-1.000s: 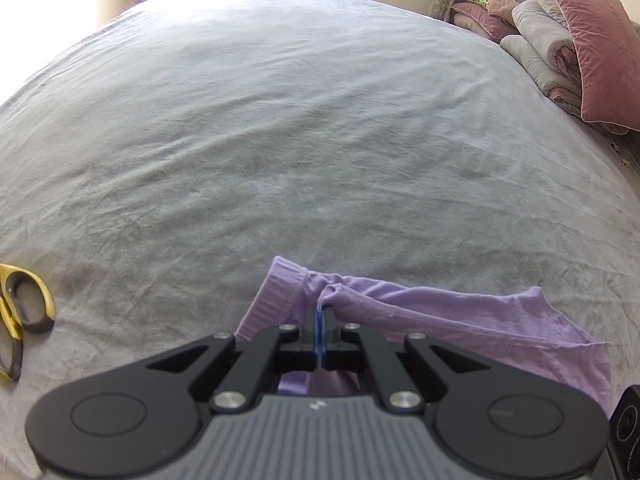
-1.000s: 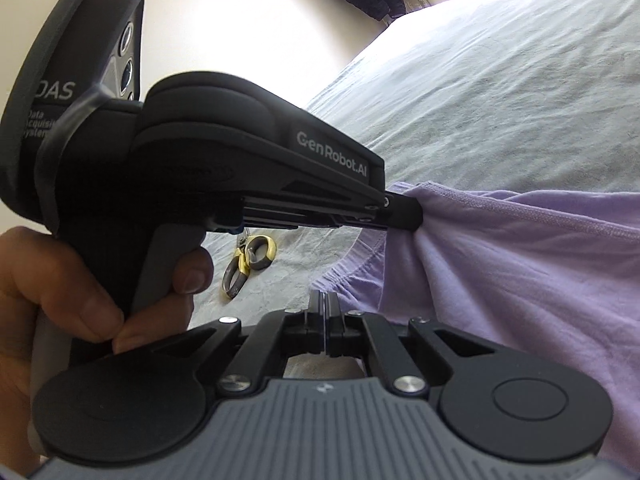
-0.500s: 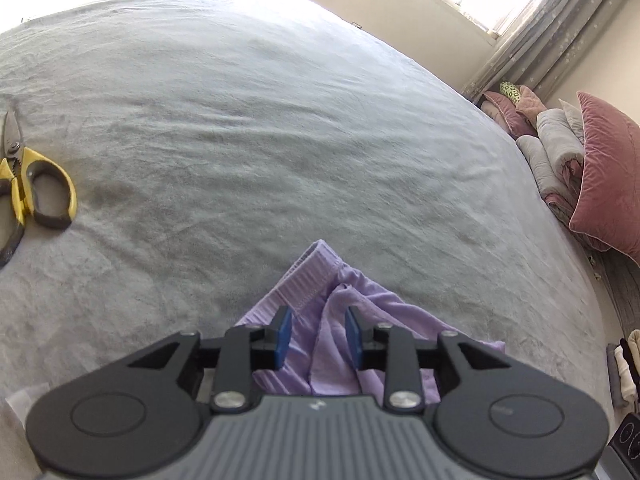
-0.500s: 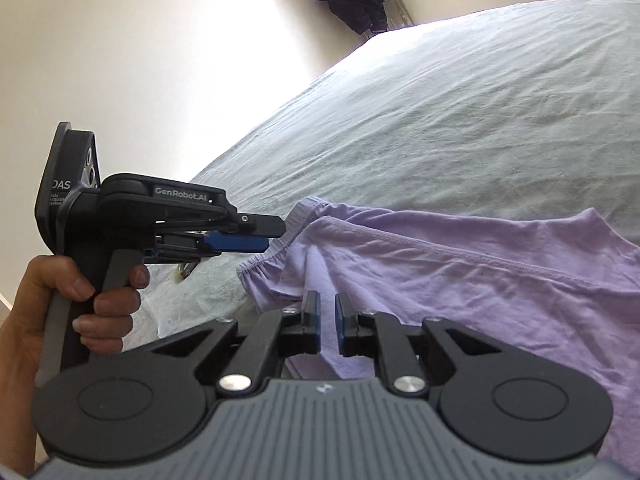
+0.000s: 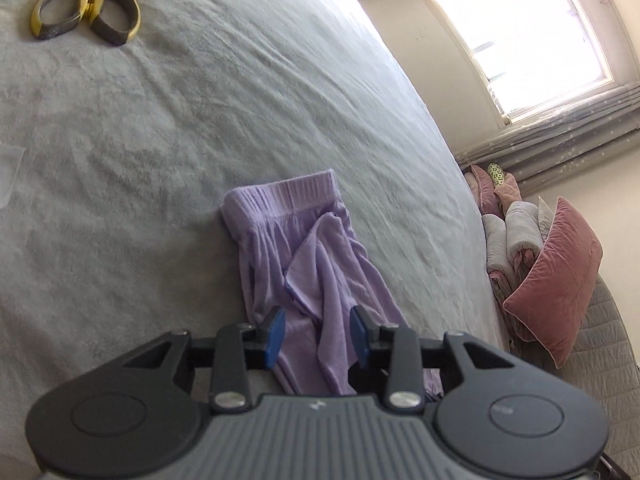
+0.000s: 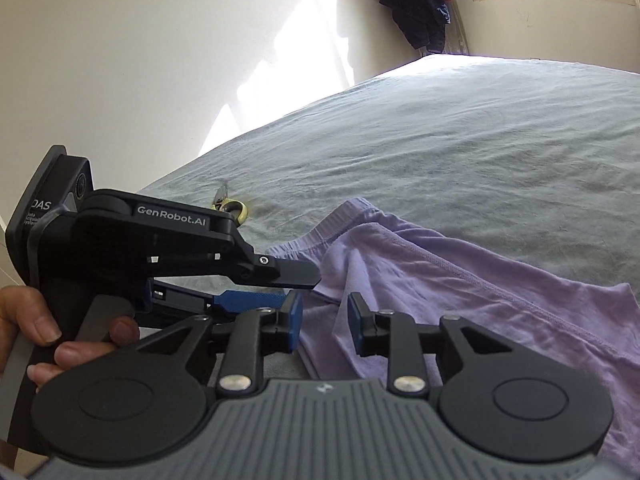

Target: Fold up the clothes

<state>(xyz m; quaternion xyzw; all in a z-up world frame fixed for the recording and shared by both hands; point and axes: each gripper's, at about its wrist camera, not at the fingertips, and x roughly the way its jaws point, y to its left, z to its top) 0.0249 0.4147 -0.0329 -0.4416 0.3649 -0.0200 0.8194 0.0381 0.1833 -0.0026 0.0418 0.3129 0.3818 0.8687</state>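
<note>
Purple shorts (image 5: 308, 264) are laid on the grey bedspread (image 5: 200, 128), bunched lengthwise, with the ribbed waistband (image 5: 296, 194) turned away from the left camera and the legs trailing back beneath both tools. No neat fold is shown in the cloth: ridges and a loose flap are seen down the middle, so the folding is judged to be at an early stage, with a flattening or a fresh grasp probably needed first.

Nothing is gripped by the left gripper (image 5: 318, 336); its blue pads (image 5: 276, 336) are spread apart, with a strip of fabric lying between and below them. It is held low over the leg end, presumably so that an edge can be taken there. The right gripper (image 6: 322, 322) is likewise parted and empty, poised above the cloth near the waistband corner. In the right view the left gripper (image 6: 280, 284) is seen from the side, carried by the left hand (image 6: 48, 340), close beside the right one; whether its lower finger touches the fabric cannot be told from this angle.

Yellow-handled scissors (image 5: 86, 14) lie well apart on the bedspread, and pillows (image 5: 548, 276) are stacked past the far edge of the bed.
</note>
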